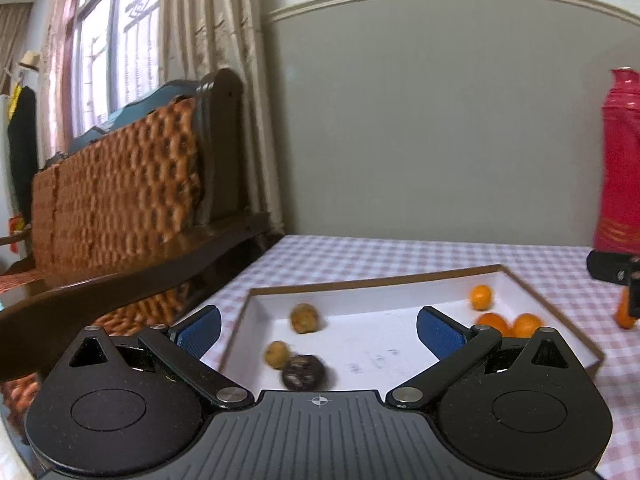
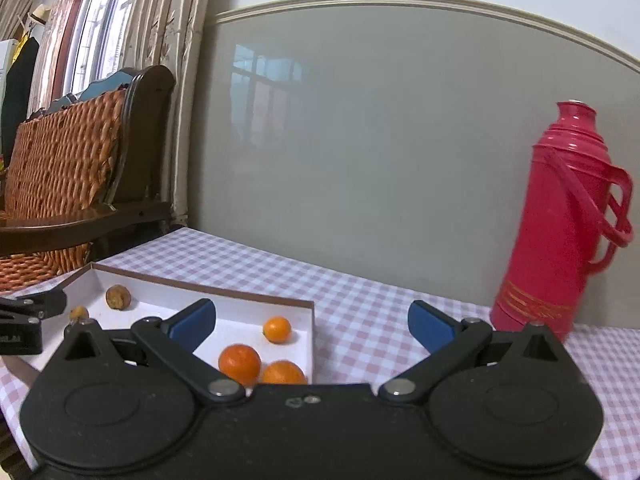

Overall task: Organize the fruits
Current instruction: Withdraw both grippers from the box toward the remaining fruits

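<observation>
Checked tablecloth [image 2: 360,304], tray [image 1: 552,308] mid-frame. Both grippers [image 1: 318,330] [image 2: 312,326] wide open, empty. Oranges [image 2: 239,362] lower centre: light, roll-prone; pinch across middle.

Looked like a lived-in home: curtained window [image 1: 116,40], carved wooden bench [image 1: 132,216] with woven cushion, hat and clothes hung by the wall, checked tablecloth [image 2: 360,300] and red thermos flask [image 2: 560,220] below a moulded wall rail.

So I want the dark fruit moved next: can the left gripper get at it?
Probably yes: the left gripper is open, and the dark fruit lies just ahead in the tray, nothing between.
</observation>
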`<action>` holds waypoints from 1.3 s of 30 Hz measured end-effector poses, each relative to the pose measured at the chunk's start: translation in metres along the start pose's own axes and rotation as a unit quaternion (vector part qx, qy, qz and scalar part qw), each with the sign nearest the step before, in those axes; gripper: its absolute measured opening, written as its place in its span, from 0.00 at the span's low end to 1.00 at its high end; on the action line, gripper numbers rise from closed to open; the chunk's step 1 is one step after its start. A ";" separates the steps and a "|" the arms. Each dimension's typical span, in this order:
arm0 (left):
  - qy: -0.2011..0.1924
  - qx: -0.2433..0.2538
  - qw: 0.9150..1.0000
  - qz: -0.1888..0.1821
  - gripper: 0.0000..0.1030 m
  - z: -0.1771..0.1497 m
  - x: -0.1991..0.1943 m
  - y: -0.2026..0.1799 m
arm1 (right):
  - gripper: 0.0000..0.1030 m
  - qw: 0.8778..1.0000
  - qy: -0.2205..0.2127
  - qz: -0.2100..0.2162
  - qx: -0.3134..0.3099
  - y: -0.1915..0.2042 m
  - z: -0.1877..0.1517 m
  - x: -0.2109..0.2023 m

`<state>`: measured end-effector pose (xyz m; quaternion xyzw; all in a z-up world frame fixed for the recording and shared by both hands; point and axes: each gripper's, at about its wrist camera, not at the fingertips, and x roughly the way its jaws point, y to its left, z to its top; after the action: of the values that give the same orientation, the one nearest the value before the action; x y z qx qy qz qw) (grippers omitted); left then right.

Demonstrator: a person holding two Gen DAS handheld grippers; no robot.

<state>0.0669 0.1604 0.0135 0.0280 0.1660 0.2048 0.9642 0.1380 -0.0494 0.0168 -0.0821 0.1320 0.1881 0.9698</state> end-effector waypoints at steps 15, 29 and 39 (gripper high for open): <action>-0.014 0.024 0.994 -0.107 1.00 -0.001 -0.022 -0.075 | 0.94 0.998 0.012 -0.053 0.014 -0.057 -0.023 -0.040; -0.032 0.051 0.982 -0.178 1.00 -0.004 -0.036 -0.149 | 0.92 0.993 0.042 -0.108 0.030 -0.116 -0.055 -0.058; -0.028 0.063 0.978 -0.195 1.00 -0.005 -0.029 -0.181 | 0.71 0.990 0.086 -0.107 0.037 -0.146 -0.081 -0.046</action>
<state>0.1101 -0.0174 -0.0041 0.0614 0.1542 0.0011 0.9861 0.1349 -0.2162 -0.0312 -0.0756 0.2120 0.0708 0.9718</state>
